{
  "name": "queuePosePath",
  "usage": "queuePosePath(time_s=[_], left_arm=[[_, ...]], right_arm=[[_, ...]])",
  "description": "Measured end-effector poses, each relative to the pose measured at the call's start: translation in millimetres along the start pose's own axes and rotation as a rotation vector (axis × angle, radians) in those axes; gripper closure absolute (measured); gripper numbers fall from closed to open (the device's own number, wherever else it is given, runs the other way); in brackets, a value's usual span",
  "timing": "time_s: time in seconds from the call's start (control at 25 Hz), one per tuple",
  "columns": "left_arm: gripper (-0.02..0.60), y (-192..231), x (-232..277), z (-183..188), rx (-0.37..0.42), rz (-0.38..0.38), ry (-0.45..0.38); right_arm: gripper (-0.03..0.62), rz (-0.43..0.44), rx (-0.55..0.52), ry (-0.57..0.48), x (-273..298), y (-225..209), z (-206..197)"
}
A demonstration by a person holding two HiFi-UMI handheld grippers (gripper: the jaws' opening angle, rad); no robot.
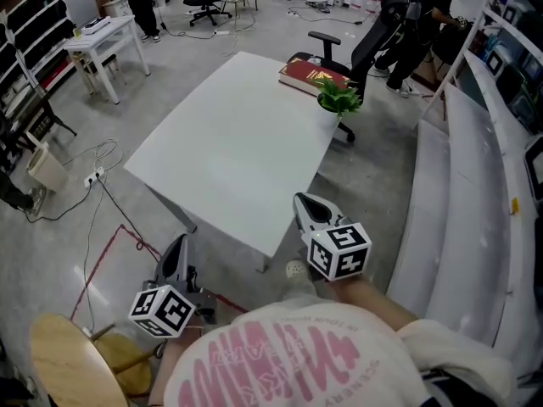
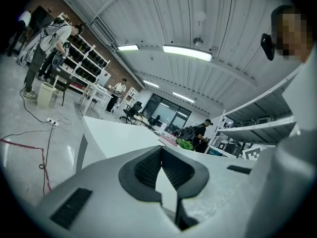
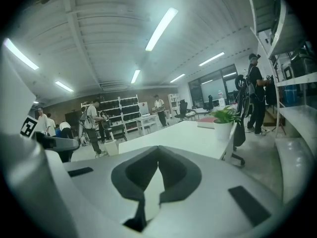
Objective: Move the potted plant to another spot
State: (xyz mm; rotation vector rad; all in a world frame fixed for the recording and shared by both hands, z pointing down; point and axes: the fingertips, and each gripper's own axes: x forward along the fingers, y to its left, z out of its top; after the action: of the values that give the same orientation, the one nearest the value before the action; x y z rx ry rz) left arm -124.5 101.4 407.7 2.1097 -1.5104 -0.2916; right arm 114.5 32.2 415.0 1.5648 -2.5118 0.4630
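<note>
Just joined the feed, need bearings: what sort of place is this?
Probably an open lab or workshop office: a white table, a rolling office chair, black storage shelving and loose cables.

The head camera sits high up and looks steeply down on the white desk (image 1: pixel 229 142). The left gripper (image 1: pixel 176 246) and right gripper (image 1: pixel 307 203) are close below it. Each gripper camera sits low, right behind its own jaws, and looks almost level across the room. The left one looks over the desk from a near corner. The right one looks over it from the near right edge. All three views share the desk and the potted plant (image 1: pixel 338 100), which is far off.
</note>
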Motion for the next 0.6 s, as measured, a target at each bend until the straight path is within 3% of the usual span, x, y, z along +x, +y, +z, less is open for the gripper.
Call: queuePosePath(time_s=[0.6], left_arm=[[0.578, 8.7, -16.4, -0.1, -0.007, 0.017, -0.007]], right_arm=[[0.586, -0.002, -0.015, 0.043, -1.6, 8.2, -15.5]])
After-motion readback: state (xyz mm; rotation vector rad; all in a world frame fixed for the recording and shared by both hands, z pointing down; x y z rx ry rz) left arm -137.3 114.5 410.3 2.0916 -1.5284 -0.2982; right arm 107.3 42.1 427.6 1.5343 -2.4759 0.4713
